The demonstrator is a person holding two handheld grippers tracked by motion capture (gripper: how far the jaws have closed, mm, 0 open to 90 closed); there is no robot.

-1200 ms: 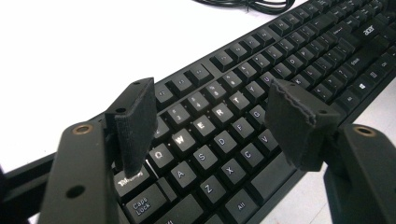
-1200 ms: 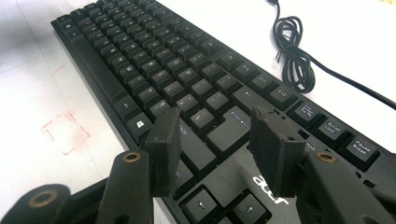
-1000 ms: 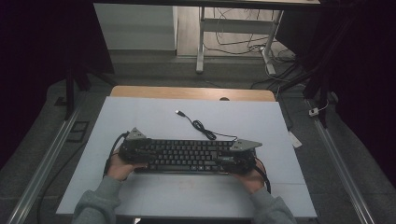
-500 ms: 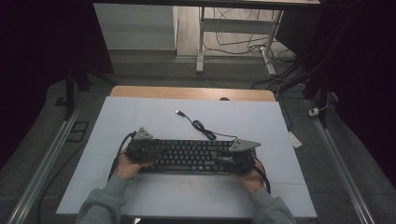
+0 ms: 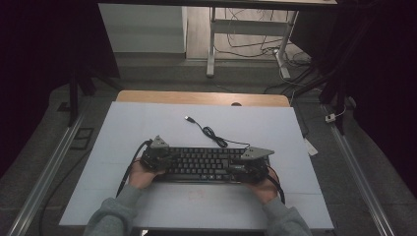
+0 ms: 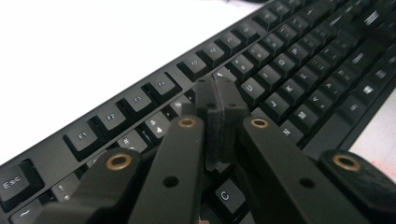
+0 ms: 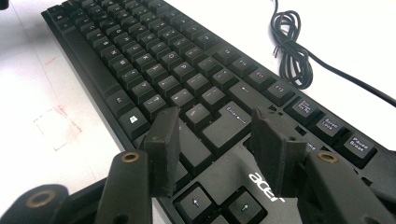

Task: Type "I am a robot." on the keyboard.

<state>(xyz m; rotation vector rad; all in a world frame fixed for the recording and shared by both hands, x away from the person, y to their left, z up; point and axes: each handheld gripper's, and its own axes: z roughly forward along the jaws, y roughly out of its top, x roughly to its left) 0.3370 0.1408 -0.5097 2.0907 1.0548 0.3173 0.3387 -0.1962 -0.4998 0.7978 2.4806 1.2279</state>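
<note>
A black Acer keyboard (image 5: 204,164) lies across the near middle of the white table (image 5: 147,123). Its black cable (image 5: 209,132) coils behind it and ends in a USB plug. My left gripper (image 5: 160,158) sits over the keyboard's left end. In the left gripper view its jaws are pressed together, shut (image 6: 217,100), tips resting among the number and letter keys (image 6: 280,60). My right gripper (image 5: 243,167) hovers over the keyboard's right end. In the right gripper view it stands open (image 7: 215,126) above the enter key (image 7: 229,122), nothing between the jaws. The coiled cable (image 7: 292,46) lies beyond.
A faint red square outline (image 5: 196,194) is marked on the table in front of the keyboard (image 7: 53,123). A wooden strip (image 5: 201,98) edges the table's far side. Metal rails (image 5: 44,182) run along both sides, and a desk frame with cables stands behind.
The left gripper has moved right from the keyboard's left edge onto its keys. The right gripper has stayed at the right end.
</note>
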